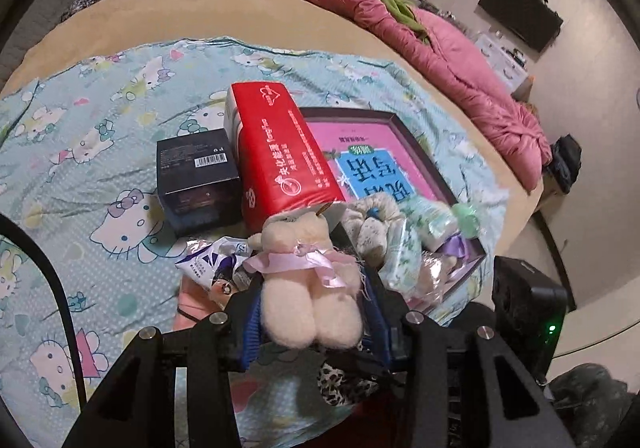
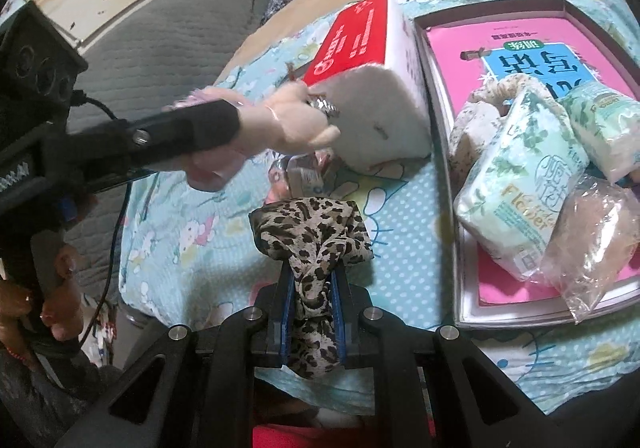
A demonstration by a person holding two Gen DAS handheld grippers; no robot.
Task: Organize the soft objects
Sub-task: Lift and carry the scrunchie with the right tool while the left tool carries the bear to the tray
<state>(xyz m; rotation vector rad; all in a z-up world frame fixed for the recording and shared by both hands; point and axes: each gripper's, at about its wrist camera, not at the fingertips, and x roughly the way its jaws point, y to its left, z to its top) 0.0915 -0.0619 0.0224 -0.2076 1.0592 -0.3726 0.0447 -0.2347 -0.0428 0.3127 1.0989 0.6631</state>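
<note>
Left wrist view: the left claw point(image 1: 310, 312) grips a cream plush bear point(image 1: 308, 288) with a pink ribbon round its waist, its blue-lined fingers point(image 1: 252, 322) pressed on either flank; the bear's feet point back toward the camera and it hangs clear of the Hello Kitty bedsheet point(image 1: 80, 151). Just ahead of the claw stands a red tissue pack point(image 1: 280, 159), tilted, with a black box point(image 1: 198, 179) touching its left side. Ahead and to the right lies a shallow box tray point(image 1: 424, 151) holding a pink book point(image 1: 384, 163), a cream patterned fabric piece point(image 1: 372, 219), floral tissue packets point(image 1: 400, 252) and a green item that is too blurred to name. Below the claw's left finger sits a crumpled white and blue packet point(image 1: 204, 260). A pink duvet point(image 1: 460, 59) is bunched far off at the bed's right edge.

Right wrist view: the right claw point(image 2: 312, 288) is closed tight on a leopard-print scrunchie point(image 2: 312, 232), which bunches out above the fingertips and trails down between the blue pads point(image 2: 285, 304). To its upper left the left claw point(image 2: 256, 119) reaches in with the plush bear point(image 2: 292, 127), above the sheet. The red tissue pack point(image 2: 372, 59) stands beyond. To the right, the box tray point(image 2: 460, 248) carries a floral tissue packet point(image 2: 516, 191), a second packet point(image 2: 600, 123) and a clear bag point(image 2: 592, 244) of pale stuff.
</note>
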